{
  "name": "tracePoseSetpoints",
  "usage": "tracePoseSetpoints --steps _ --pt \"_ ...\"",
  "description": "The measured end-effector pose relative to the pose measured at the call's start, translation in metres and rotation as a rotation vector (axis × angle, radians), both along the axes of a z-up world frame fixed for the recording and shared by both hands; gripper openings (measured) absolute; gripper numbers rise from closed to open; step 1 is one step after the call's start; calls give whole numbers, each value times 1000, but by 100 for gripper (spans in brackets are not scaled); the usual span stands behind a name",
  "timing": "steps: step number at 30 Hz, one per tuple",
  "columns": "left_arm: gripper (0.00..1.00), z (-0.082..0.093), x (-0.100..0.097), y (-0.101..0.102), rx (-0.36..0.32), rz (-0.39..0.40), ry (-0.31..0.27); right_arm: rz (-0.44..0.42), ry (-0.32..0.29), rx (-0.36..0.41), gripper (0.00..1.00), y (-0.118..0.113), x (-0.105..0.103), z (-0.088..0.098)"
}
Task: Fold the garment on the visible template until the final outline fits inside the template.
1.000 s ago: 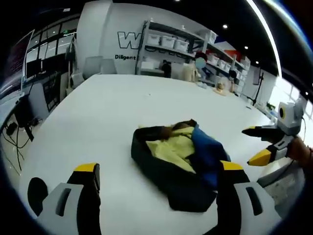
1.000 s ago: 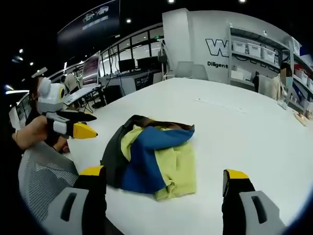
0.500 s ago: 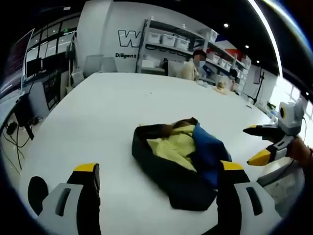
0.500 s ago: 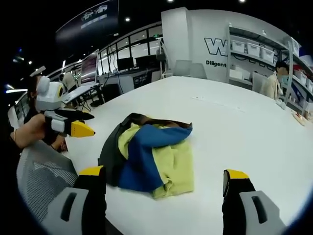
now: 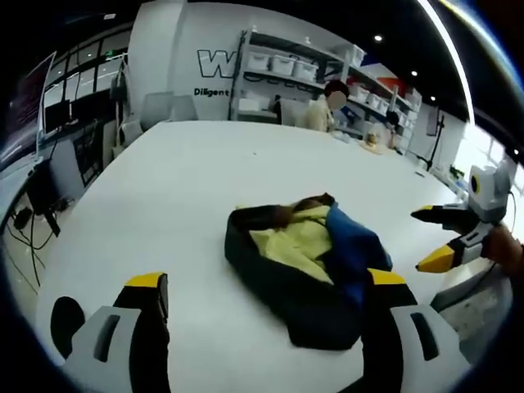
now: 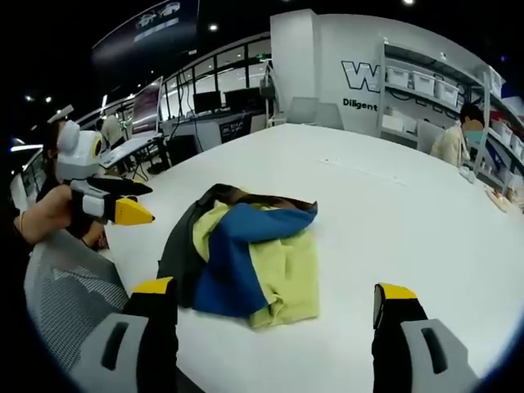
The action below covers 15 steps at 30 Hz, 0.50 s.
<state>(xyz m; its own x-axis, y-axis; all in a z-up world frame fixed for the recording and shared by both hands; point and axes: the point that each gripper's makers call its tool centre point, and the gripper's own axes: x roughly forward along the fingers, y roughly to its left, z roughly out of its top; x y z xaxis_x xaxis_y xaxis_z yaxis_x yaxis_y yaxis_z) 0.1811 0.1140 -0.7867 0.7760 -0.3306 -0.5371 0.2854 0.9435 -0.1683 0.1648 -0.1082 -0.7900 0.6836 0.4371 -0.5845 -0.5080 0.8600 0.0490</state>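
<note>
White and wide, the counter [image 5: 164, 188] is carrying a crumpled garment [image 5: 304, 262] of black, yellow and blue cloth, lying bunched near its front edge. We are holding the left claw [image 5: 266, 307] above the counter with its jaws spread wide, gripping nothing, the garment lying between and just beyond them. We are holding the right claw [image 6: 274, 315] likewise, jaws apart and empty, short of the garment [image 6: 241, 262]. Shelving [image 5: 282, 70] with bins is standing along the far wall.
</note>
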Motion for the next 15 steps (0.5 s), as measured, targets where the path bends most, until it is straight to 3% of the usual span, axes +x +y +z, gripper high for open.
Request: tracePoseSetpoints --steps 15 --pt "94 -4 -1 -1 3 0 17 -2 -15 -6 99 -1 1 2"
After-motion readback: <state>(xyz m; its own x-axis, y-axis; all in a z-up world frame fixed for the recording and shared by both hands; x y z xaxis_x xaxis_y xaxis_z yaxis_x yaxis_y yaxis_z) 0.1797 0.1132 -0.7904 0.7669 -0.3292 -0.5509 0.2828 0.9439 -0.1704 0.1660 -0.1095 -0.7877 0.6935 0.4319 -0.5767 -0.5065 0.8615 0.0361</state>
